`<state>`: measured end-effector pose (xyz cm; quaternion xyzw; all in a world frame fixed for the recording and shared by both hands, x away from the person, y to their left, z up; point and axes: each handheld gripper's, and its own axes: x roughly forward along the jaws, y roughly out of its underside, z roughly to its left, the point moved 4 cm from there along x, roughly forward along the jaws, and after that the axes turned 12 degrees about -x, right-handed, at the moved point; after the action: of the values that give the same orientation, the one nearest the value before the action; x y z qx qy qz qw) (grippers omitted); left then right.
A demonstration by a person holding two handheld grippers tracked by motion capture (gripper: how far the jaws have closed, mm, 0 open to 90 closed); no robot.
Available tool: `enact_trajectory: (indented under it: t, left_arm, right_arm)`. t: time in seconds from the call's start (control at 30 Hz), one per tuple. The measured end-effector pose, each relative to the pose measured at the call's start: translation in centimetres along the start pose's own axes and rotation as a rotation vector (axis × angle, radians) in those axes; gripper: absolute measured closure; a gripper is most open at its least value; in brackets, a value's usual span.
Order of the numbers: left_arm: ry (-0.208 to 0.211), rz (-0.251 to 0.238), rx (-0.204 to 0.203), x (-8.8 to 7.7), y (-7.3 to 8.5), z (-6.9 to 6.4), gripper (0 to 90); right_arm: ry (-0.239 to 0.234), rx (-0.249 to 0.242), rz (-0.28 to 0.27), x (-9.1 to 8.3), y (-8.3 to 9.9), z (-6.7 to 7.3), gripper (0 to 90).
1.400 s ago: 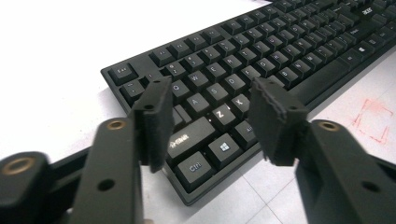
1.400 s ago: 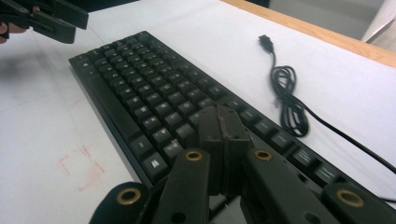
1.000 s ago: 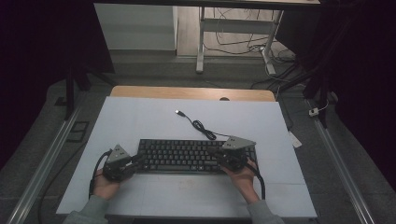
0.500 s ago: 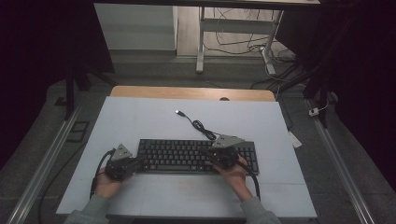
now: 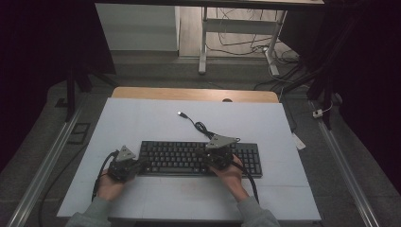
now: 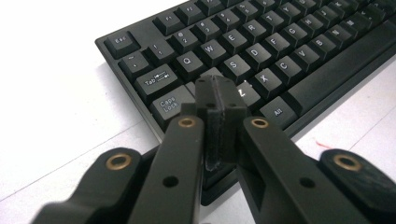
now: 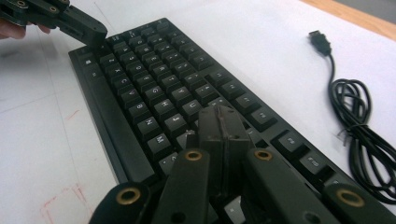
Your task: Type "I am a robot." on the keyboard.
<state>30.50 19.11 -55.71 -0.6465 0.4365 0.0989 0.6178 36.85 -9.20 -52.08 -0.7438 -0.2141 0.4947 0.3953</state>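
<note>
Keyboard (image 5: 201,157) under both grippers' closed, empty jaws – right gripper view adds (coiled) cable (image 7: 359,126)

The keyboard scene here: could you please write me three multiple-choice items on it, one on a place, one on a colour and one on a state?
1. Where does the USB plug of the keyboard lie?
A. on the white table top beyond the keyboard
B. on the floor
C. between the left gripper's jaws

2. What colour are the keyboard's keys?
A. white
B. black
C. red

3. How do the jaws of the left gripper stand?
A. wide open
B. shut on the cable
C. shut, with nothing between them

Answers:
1 A, the plug rests loose on the table.
2 B, every key is black.
3 C, the pads meet over the keys.
</note>
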Motion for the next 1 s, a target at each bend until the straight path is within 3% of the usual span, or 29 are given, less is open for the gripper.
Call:
enact_trajectory:
  t: [0.63, 1.0]
  left_arm:
    - [0.000, 0.013, 0.009, 0.3, 0.1, -0.1, 88.7]
    - [0.004, 0.015, 0.003, 0.3, 0.2, 0.0, 88.6]
  right_arm:
    - [-0.024, -0.007, 0.067, 2.5, 0.0, 0.3, 89.2]
    - [-0.026, -0.018, 0.062, 3.9, -0.9, 0.5, 89.5]
